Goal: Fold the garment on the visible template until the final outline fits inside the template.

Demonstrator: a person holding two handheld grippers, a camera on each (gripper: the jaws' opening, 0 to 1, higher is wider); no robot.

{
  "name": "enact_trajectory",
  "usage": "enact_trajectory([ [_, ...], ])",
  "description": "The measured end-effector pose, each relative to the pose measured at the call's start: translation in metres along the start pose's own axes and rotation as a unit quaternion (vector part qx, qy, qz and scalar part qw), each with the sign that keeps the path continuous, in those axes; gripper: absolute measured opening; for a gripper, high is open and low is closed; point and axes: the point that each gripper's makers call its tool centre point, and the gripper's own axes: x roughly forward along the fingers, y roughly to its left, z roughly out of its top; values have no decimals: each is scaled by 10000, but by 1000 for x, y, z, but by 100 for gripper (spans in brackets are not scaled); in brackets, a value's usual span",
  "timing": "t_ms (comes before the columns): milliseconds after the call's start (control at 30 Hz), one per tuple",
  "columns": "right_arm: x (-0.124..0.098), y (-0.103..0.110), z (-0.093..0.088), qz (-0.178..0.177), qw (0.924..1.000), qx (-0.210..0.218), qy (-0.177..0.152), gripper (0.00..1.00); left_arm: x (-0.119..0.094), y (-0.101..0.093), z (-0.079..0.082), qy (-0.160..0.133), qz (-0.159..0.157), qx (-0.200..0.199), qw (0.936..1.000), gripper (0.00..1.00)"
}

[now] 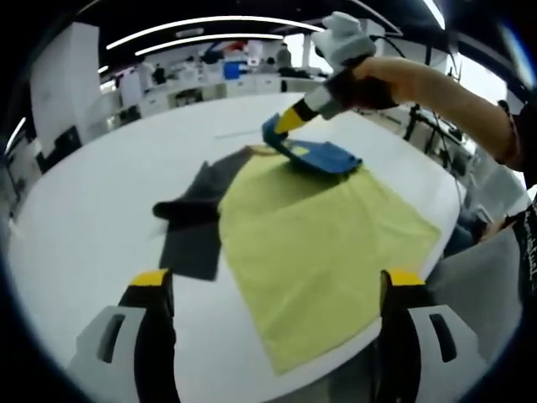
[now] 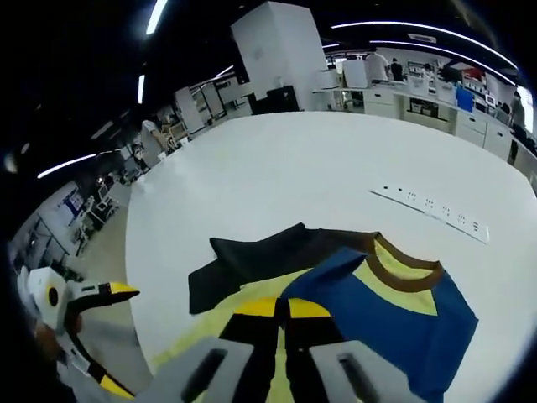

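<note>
Right now the right gripper (image 2: 281, 312), jaws clamped on the shirt (image 2: 394, 315), is folding its blue shoulder over the yellow body near the worktop's (image 1: 101, 210) near edge. Left gripper (image 1: 273, 290) hovers, jaws apart. Best to lay the fold flat, edges aligned, before releasing.

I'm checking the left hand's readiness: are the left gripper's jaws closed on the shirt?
No: in the left gripper view the left gripper stands wide open, jaws apart above the yellow shirt.

One garment (image 1: 323, 243), yellow, blue and black, lies on one white table (image 1: 92, 210); beyond it lies one white strip (image 2: 430, 204). Two grippers: left gripper (image 1: 277, 290), right gripper (image 2: 281, 315).
</note>
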Motion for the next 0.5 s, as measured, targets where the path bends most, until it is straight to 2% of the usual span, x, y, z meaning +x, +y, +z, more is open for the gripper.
enact_trajectory([
  [500, 21, 22, -9, 277, 9994, -173, 70, 0, 1, 3, -5, 51, 44, -63, 10000, 99],
])
